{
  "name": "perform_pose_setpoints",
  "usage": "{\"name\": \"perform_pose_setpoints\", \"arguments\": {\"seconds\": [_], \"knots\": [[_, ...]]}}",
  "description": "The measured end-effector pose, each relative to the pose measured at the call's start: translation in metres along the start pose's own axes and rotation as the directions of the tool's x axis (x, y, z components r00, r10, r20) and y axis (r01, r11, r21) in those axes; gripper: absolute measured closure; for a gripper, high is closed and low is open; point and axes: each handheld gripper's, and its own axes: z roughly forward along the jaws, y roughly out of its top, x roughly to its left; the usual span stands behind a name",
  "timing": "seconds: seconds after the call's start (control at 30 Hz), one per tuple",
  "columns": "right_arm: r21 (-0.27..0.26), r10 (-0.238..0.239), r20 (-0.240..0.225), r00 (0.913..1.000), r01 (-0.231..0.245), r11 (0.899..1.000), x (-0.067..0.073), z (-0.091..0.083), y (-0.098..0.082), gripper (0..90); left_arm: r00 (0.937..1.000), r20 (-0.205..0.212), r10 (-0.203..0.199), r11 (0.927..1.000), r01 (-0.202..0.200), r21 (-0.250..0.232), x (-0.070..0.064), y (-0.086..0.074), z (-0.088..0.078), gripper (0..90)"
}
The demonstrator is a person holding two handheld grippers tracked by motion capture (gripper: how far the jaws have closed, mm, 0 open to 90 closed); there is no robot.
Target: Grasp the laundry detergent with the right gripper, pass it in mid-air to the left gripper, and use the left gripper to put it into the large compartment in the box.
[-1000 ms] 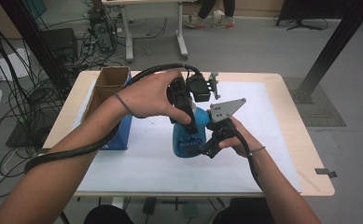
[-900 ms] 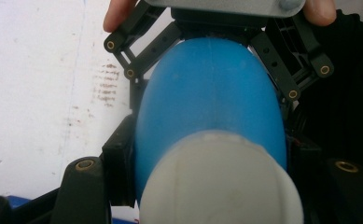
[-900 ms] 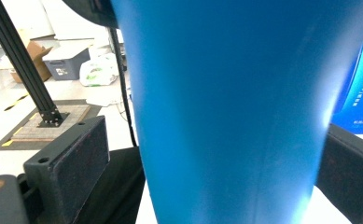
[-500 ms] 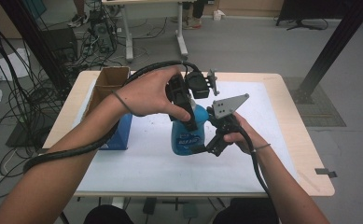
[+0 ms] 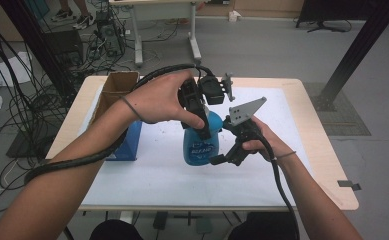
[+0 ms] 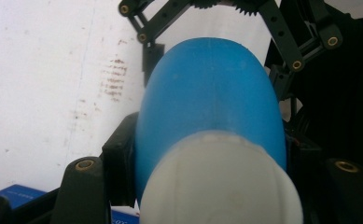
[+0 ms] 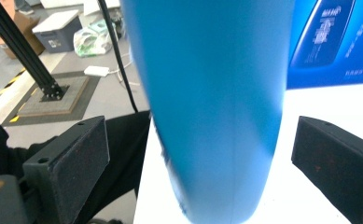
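Observation:
A blue bottle point(image 5: 199, 146) with a white cap point(image 6: 221, 182) hangs upright just above the white mat. My left gripper point(image 5: 201, 124) comes down from above and is shut on the bottle's upper part, just under the cap. In the left gripper view the bottle point(image 6: 212, 93) sits between the two black jaws. My right gripper point(image 5: 221, 159) reaches in from the right at the bottle's base. In the right gripper view the bottle point(image 7: 212, 93) stands between the pads point(image 7: 72, 158), with a gap on each side, so my right gripper point(image 7: 202, 158) is open.
A blue box point(image 5: 127, 141) lies at the mat's left edge, with an open cardboard box point(image 5: 117, 86) behind it. The white mat point(image 5: 282, 125) covers most of the wooden table point(image 5: 327, 150). Cables trail over the floor at the left.
The right hand and its gripper have shifted slightly beside the bottle's base. The left hand and the bottle have stayed in place.

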Motion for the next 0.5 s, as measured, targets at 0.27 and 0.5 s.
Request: {"name": "perform_pose_setpoints", "arguments": {"seconds": [0.27, 0.5], "knots": [[0.116, 0.014, 0.032, 0.9994, -0.017, 0.993, -0.001, -0.003, -0.004, 6.1, 0.9993, -0.008, -0.038, 0.9993, 0.038, -0.008, 0.005, -0.005, -0.005, 37.7], [0.208, 0.053, 0.036, 0.9979, -0.059, 0.976, -0.004, -0.005, -0.013, 6.6, 0.9987, -0.007, -0.051, 0.9987, 0.051, 0.0, 0.009, -0.011, -0.008, 37.7]]}}
